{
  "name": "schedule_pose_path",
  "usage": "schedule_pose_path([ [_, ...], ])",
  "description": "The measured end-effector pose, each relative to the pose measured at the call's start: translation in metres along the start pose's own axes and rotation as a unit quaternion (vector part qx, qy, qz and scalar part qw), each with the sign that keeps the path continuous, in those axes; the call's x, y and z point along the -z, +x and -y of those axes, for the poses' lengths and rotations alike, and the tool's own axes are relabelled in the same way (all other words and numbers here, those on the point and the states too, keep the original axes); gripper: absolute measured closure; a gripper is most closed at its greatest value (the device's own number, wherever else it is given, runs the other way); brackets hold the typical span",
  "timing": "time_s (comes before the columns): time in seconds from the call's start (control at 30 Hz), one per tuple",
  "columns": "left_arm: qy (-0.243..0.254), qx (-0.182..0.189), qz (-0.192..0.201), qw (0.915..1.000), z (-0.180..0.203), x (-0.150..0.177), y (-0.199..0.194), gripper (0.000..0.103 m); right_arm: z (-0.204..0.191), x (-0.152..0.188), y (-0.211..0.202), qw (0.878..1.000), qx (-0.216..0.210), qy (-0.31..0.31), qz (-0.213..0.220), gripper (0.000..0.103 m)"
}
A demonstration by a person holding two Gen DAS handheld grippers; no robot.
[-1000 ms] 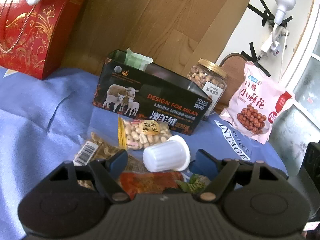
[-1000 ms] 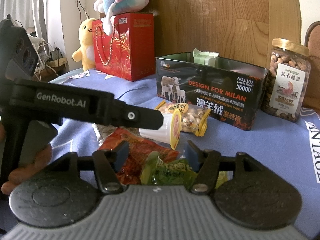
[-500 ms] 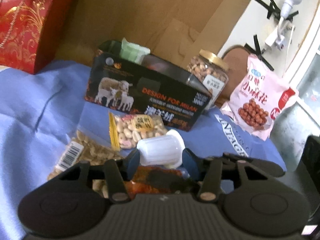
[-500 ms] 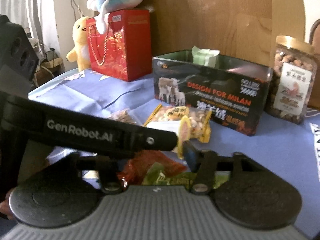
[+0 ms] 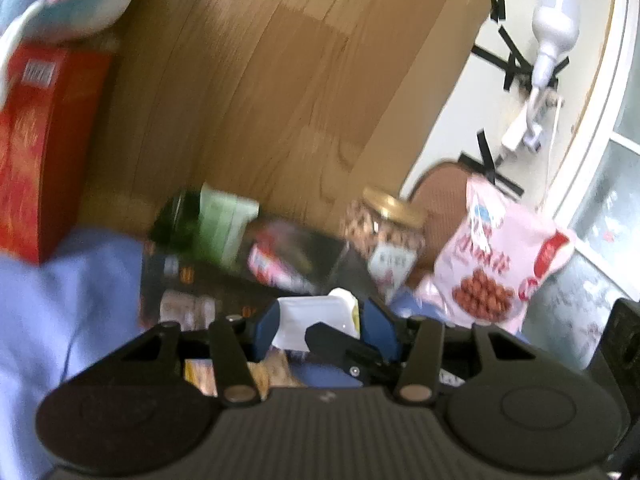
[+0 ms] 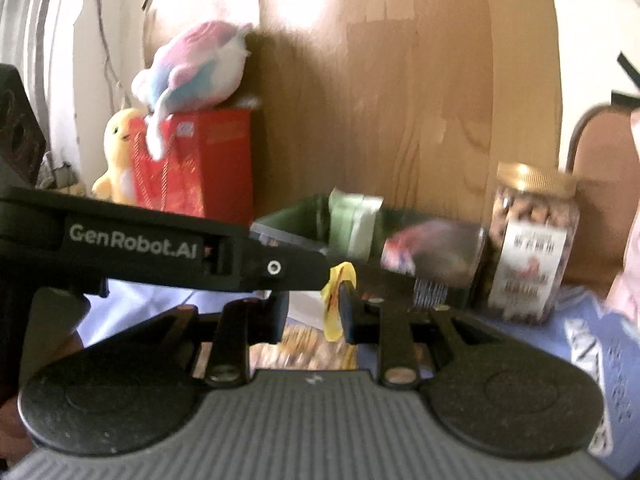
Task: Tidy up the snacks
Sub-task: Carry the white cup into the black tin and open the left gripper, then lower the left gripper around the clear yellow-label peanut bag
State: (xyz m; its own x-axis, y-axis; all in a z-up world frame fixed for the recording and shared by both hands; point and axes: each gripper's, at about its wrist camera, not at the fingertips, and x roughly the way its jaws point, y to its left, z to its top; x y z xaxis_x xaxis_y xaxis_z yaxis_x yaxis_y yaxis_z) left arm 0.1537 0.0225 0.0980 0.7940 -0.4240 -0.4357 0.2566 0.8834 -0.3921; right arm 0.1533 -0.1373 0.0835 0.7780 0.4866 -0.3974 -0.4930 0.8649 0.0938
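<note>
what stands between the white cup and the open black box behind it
Nothing visible does. The white cup, in the left gripper, is right before the black box, with only its front wall to clear.

Both hand-held grippers (image 5: pixel 326 326) (image 6: pixel 314 312) clamped, right closing

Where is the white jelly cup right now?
The jelly cup is on its side between the left hand-held gripper fingers, low centre in the left wrist view, in front of the black box, with the nut jar behind-right.
</note>
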Motion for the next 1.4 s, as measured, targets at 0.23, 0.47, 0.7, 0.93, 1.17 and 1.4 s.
schedule_pose_path([
  [0.23, 0.02, -0.005, 0.019, 0.9996, 0.0, -0.042, 0.032, 0.054, 0.015, -0.037, 0.032, 0.999, 0.024, -0.019, 0.025, 0.069],
  [0.47, -0.03, -0.001, 0.019, 0.9994, -0.035, -0.043, 0.021, 0.05, 0.032, -0.023, 0.029, 1.0, 0.024, 0.012, 0.013, 0.066],
  [0.7, -0.116, -0.007, -0.028, 0.9928, -0.073, -0.004, -0.012, 0.044, 0.035, 0.028, 0.002, 0.997, -0.03, 0.052, -0.053, 0.061],
  [0.93, -0.135, -0.035, -0.076, 0.9873, -0.074, 0.039, 0.018, 0.023, 0.042, 0.044, 0.035, 0.983, -0.035, 0.131, -0.125, 0.038],
  [1.17, -0.09, -0.027, -0.068, 0.9933, -0.067, 0.054, 0.023, 0.023, 0.015, 0.046, 0.037, 0.988, -0.052, 0.079, -0.125, 0.063],
  [1.4, -0.088, -0.007, -0.067, 0.9939, -0.064, 0.054, 0.016, 0.03, 0.018, 0.045, 0.029, 0.987, -0.051, 0.103, -0.11, 0.071],
])
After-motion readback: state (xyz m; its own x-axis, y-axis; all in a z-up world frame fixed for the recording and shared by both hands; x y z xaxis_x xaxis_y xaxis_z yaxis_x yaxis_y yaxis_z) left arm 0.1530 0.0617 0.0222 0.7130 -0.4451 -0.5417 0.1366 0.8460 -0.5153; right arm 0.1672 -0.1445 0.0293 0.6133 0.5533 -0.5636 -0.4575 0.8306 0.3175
